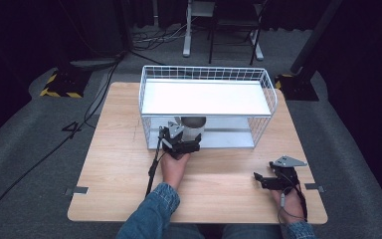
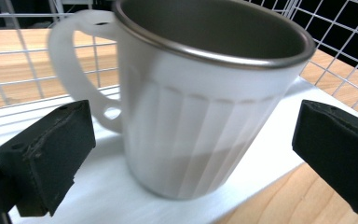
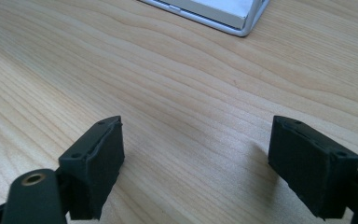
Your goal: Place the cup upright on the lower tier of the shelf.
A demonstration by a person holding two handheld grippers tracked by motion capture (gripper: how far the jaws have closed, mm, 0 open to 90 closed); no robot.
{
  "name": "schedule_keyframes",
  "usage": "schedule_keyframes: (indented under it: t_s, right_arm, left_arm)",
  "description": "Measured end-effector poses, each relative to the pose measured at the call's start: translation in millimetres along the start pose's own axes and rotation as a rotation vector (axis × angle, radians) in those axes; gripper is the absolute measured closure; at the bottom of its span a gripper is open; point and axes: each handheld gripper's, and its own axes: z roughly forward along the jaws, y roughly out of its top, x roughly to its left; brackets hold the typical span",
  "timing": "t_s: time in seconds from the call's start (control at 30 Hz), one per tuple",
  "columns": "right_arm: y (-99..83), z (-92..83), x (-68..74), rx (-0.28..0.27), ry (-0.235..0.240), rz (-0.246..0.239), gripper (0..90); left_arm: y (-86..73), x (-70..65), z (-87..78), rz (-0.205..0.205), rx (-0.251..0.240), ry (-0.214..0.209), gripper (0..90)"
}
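A white ribbed mug (image 2: 200, 116) with a steel rim stands on the lower shelf (image 2: 98, 196) of a white wire rack (image 1: 273, 94). Its handle points left in the left gripper view. My left gripper (image 2: 196, 154) is open, with one jaw on each side of the mug and neither touching it. In the high view the left gripper (image 1: 181, 144) sits at the rack's front opening, with the mug (image 1: 191, 124) just behind it. My right gripper (image 1: 266, 179) is open and empty low over the wooden table (image 1: 119, 164) at the front right. Its pads (image 3: 93, 168) frame bare wood.
The rack's upper shelf (image 1: 206, 97) hangs over the mug. A corner of the rack's base (image 3: 223, 16) lies ahead of the right gripper. Cables trail on the grey floor (image 1: 30, 164) at the left. Stands and a chair base (image 1: 229, 35) are behind the table.
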Motion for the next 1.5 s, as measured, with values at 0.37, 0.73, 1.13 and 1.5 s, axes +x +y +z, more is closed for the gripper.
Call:
schedule_keyframes:
  t_s: [0.37,0.73,1.13,1.5]
  right_arm:
    - [1.8,2.4,0.5,0.008,0.003,0.016,16.3]
    - [2.3,3.0,0.8,0.009,0.003,0.017,15.8]
    - [2.3,3.0,0.7,0.009,0.002,0.018,15.8]
    - [2.3,3.0,0.8,0.009,0.002,0.017,15.8]
  left_arm:
    - [2.5,2.0,-38.4,0.003,-0.002,-0.039,0.0]
    - [6.1,-1.7,-81.6,0.057,-0.006,-0.055,0.0]
    - [5.7,7.3,-122.4,0.096,-0.009,-0.049,0.0]
    - [-10.3,21.4,-159.2,0.120,0.002,-0.046,0.0]
